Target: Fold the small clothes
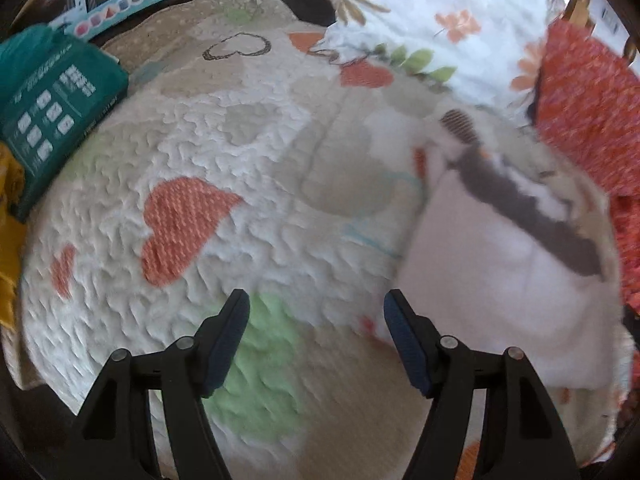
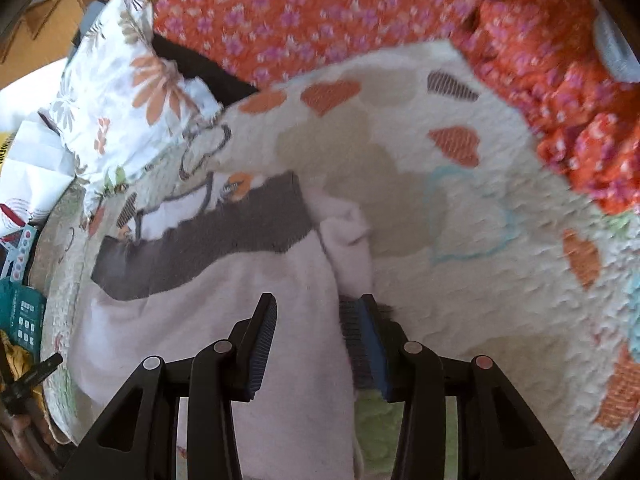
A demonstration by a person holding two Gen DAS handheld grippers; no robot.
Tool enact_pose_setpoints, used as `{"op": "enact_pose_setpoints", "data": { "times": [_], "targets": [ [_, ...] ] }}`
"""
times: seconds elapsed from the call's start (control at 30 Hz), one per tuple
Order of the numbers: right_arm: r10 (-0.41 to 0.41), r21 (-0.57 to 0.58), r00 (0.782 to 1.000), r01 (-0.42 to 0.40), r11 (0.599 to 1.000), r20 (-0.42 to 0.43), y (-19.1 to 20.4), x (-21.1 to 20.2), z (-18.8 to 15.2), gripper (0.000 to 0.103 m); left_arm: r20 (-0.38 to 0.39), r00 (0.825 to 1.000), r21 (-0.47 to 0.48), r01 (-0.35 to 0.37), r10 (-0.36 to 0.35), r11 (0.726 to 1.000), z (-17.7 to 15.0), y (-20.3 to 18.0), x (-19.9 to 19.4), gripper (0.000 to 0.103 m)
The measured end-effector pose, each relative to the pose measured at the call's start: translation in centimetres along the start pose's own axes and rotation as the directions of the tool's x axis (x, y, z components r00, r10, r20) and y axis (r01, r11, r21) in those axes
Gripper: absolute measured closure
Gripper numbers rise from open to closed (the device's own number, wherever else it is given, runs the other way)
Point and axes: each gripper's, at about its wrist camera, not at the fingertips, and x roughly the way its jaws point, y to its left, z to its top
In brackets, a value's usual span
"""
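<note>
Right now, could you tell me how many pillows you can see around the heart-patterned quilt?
2. A white floral pillow lies at the quilt's far edge, and an orange floral pillow sits right of it. Others may be hidden outside the views.

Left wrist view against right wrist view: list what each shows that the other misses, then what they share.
Only the left wrist view shows the left gripper, open above the bare quilt, with nothing between its fingers.

Only the right wrist view shows the right gripper, open, its fingers either side of the garment's edge, and a grey object at the far right on the orange blanket.

Both show the pale garment with its dark waistband, the heart-patterned quilt, the floral pillow, the orange blanket and the green pack.
</note>
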Motion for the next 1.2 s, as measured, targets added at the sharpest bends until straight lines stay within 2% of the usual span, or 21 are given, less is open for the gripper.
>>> {"op": "enact_pose_setpoints", "data": {
  "times": [0.17,0.37,0.4,0.43,0.47,0.53,0.63,0.7,0.77,0.8,0.87,0.97,1.0,1.07,1.13,1.2],
  "targets": [
    [0.092,-0.027,0.994,-0.091,0.996,0.051,1.9,-2.0,-1.0,0.055,-0.024,0.998,-0.001,0.056,-0.056,0.998,-1.7,-1.3,0.5,0.034],
    [0.154,-0.168,0.988,-0.154,0.974,-0.018,7.3,-1.4,-4.7,0.055,-0.067,0.996,0.000,0.067,-0.067,0.998,-1.8,-1.9,2.2,0.034],
    [0.156,-0.195,0.987,-0.159,0.968,-0.029,8.2,-1.3,-5.4,0.055,-0.067,0.996,0.000,0.056,-0.056,0.998,-1.5,-1.7,2.2,0.035],
    [0.159,-0.222,0.986,-0.164,0.961,-0.042,9.1,-1.1,-6.1,0.055,-0.060,0.998,-0.006,0.030,-0.031,1.000,-1.2,-1.4,2.1,0.045],
    [0.169,-0.256,0.984,-0.179,0.950,-0.062,10.4,-0.9,-7.1,0.055,-0.054,0.998,-0.014,0.020,-0.021,1.000,-0.9,-1.0,1.8,0.064],
    [0.190,-0.305,0.977,-0.212,0.929,-0.099,12.7,-0.4,-8.5,0.055,-0.045,0.998,-0.073,0.043,-0.046,0.996,-0.2,0.6,1.2,0.078],
    [0.216,-0.407,0.964,-0.261,0.875,-0.155,17.7,0.7,-10.9,0.055,0.010,0.995,-0.189,0.104,-0.103,0.977,0.8,3.7,-0.7,0.078],
    [0.218,-0.484,0.961,-0.274,0.831,-0.171,21.5,1.5,-12.6,0.054,0.060,0.993,-0.230,0.112,-0.101,0.967,1.3,5.6,-2.1,0.076],
    [0.215,-0.557,0.956,-0.290,0.778,-0.198,25.4,2.7,-14.5,0.053,0.095,0.991,-0.267,0.121,-0.098,0.956,1.7,7.2,-3.2,0.070],
    [0.208,-0.587,0.957,-0.288,0.757,-0.202,26.9,3.2,-15.2,0.053,0.110,0.989,-0.282,0.122,-0.094,0.952,1.8,8.0,-3.6,0.068],
    [0.162,-0.681,0.972,-0.236,0.694,-0.172,30.5,4.3,-17.3,0.053,0.131,0.988,-0.300,0.123,-0.087,0.946,1.8,9.1,-4.2,0.065],
    [0.078,-0.798,0.995,-0.093,0.595,-0.058,34.4,5.8,-19.6,0.054,0.144,0.985,-0.316,0.140,-0.098,0.938,1.9,10.1,-4.7,0.063],
    [0.056,-0.830,0.998,-0.040,0.557,-0.011,35.9,6.5,-20.4,0.054,0.147,0.984,-0.324,0.144,-0.101,0.935,2.0,10.4,-4.7,0.062],
    [0.030,-0.857,0.998,0.032,0.515,0.055,37.9,7.4,-20.8,0.054,0.149,0.984,-0.338,0.147,-0.101,0.930,2.1,10.9,-4.5,0.061],
    [0.020,-0.862,0.995,0.073,0.502,0.096,39.3,7.9,-20.5,0.057,0.146,0.984,-0.354,0.152,-0.106,0.923,2.1,11.3,-4.3,0.061],
    [0.010,-0.850,0.996,0.071,0.521,0.090,40.7,8.9,-19.8,0.077,0.142,0.984,-0.363,0.152,-0.107,0.919,2.1,11.4,-4.1,0.061]
  ]
}}
